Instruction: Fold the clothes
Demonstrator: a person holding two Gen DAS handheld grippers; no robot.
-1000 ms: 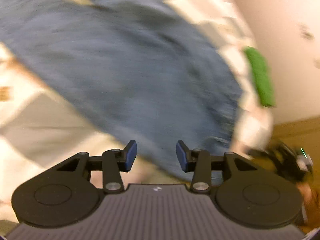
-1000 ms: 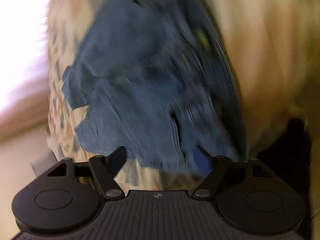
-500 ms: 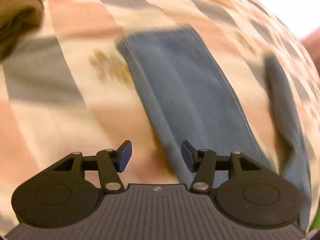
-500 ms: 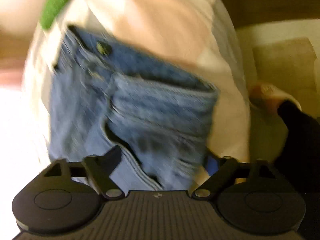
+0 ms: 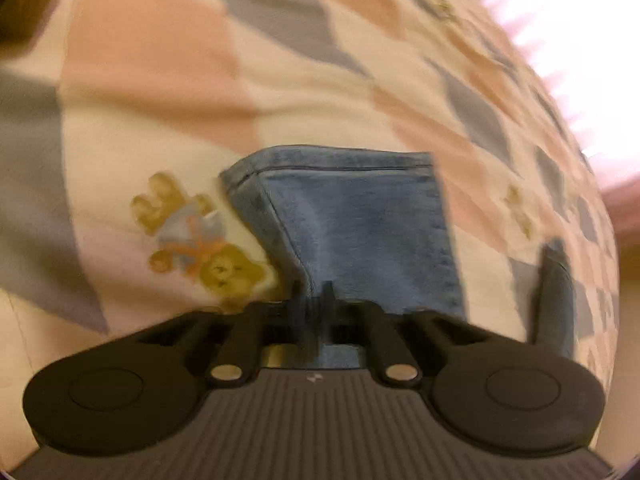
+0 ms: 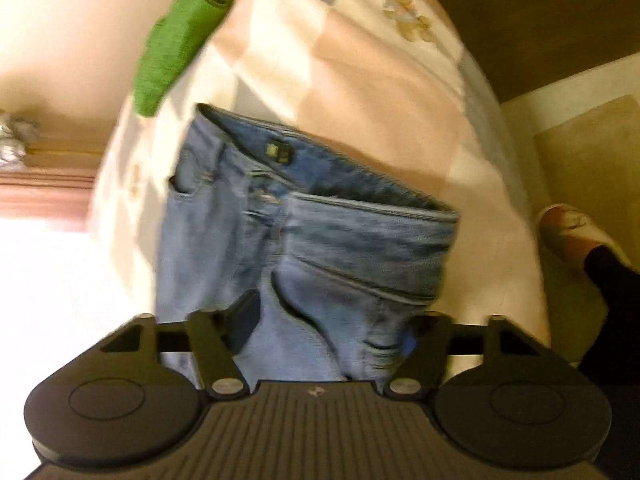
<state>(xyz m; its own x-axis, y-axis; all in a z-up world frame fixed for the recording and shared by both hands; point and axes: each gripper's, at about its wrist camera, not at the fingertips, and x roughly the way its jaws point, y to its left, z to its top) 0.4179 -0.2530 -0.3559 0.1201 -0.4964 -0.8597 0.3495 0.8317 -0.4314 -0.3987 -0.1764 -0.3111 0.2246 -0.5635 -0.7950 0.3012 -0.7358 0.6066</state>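
Observation:
Blue jeans lie spread on a checked bedspread [image 5: 160, 80] printed with teddy bears. In the left wrist view one jeans leg [image 5: 360, 220] ends in a hem just ahead of me, and the other leg [image 5: 554, 292] shows at the right. My left gripper [image 5: 322, 308] is shut on the near leg's edge, with denim pinched between its pads. In the right wrist view the jeans' waistband [image 6: 340, 232] and pockets face me. My right gripper [image 6: 328, 332] straddles the hip denim. Its jaws are closing but still stand apart around the cloth.
A green garment [image 6: 176, 44] lies at the bed's far edge by the wall. A person's light shoe [image 6: 572, 228] and dark trouser leg [image 6: 612, 280] stand on the floor beside the bed, near a beige mat [image 6: 592, 152]. Bright light washes out the left of the right wrist view.
My left gripper swept along the jeans leg to its hem end and shut on the denim. My right gripper swung round to the waistband, its jaws a little narrower.

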